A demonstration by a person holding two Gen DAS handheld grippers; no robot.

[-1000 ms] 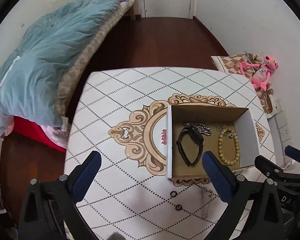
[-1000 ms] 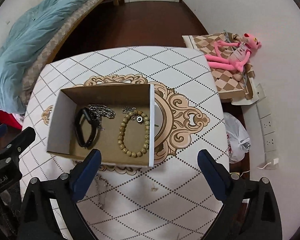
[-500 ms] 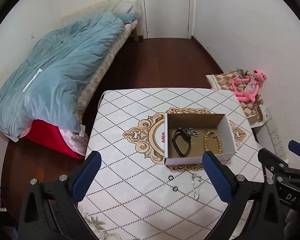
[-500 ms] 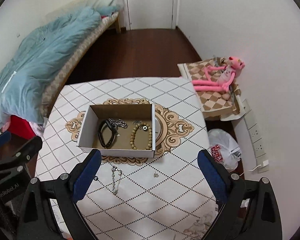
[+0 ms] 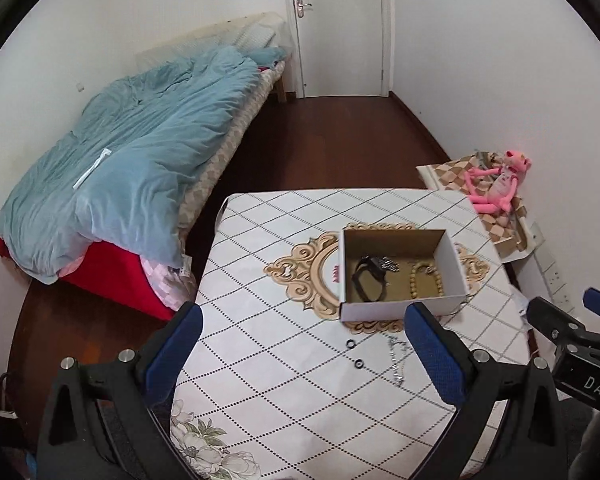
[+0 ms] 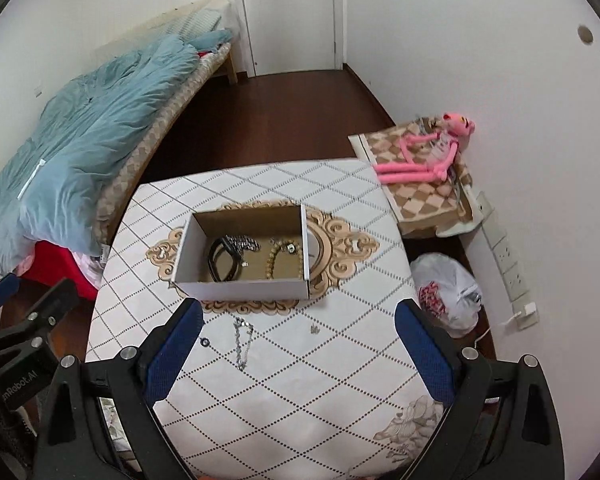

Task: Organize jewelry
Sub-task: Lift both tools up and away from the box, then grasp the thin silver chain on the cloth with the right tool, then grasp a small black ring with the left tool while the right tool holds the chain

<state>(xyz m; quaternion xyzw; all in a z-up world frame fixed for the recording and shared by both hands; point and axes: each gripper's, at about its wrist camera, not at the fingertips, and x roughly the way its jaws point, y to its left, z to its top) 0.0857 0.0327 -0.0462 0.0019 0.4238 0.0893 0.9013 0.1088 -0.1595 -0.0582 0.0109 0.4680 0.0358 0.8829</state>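
An open cardboard box [image 5: 400,310] [image 6: 242,288] stands on the patterned table. It holds a black band [image 5: 366,280] [image 6: 220,258], a silver chain [image 6: 242,243] and a beige bead bracelet [image 5: 426,280] [image 6: 278,262]. On the cloth in front of the box lie a silver chain [image 5: 396,360] [image 6: 242,340], two small black rings [image 5: 351,344] [image 5: 358,364] and a small earring [image 6: 315,329]. My left gripper [image 5: 304,352] and right gripper [image 6: 298,348] are both open and empty, held high above the table's near side.
The table [image 5: 284,360] has its left edge near a bed with a blue duvet [image 5: 132,168]. A pink plush toy [image 6: 428,156] lies on a checkered box at the right. A plastic bag [image 6: 446,292] sits on the floor by the wall sockets.
Both grippers have pulled up and back from the box, so the table and room look smaller and farther. Both stay open and empty. The jewelry has not moved.
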